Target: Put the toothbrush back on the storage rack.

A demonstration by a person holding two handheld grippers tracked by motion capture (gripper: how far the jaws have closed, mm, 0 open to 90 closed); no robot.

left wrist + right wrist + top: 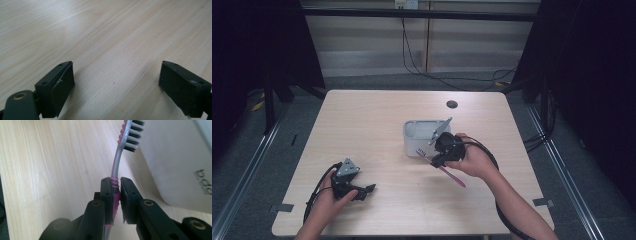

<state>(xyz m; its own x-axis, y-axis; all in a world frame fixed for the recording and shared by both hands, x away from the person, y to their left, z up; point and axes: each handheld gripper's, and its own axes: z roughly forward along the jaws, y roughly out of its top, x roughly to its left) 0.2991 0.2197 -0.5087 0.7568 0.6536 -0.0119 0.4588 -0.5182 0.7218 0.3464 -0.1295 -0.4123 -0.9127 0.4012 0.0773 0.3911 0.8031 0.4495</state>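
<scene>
On the pale wooden table (pixel 377 115), seen from the high view, a grey-white container (pixel 418 136) sits a little right of the middle, well back from the near edge. The right tongs (pixel 433 161) are right beside its front right corner, gripping a pink toothbrush (pixel 453 176) whose handle trails back toward the near right corner. Over by the near left corner, the left tongs (pixel 368 189) rest low over the wood in the person's left hand (pixel 333 196).

Left gripper view now: the left tongs (pixel 116 82) are spread wide, nothing between the jaws, bare table (pixel 105 37) beneath.

Right gripper view: the right tongs (pixel 117 187) are clamped tight on the toothbrush (pixel 116 167) at its ribbed pink neck, dark and white bristles facing the container (pixel 175 162) wall just beside it.
</scene>
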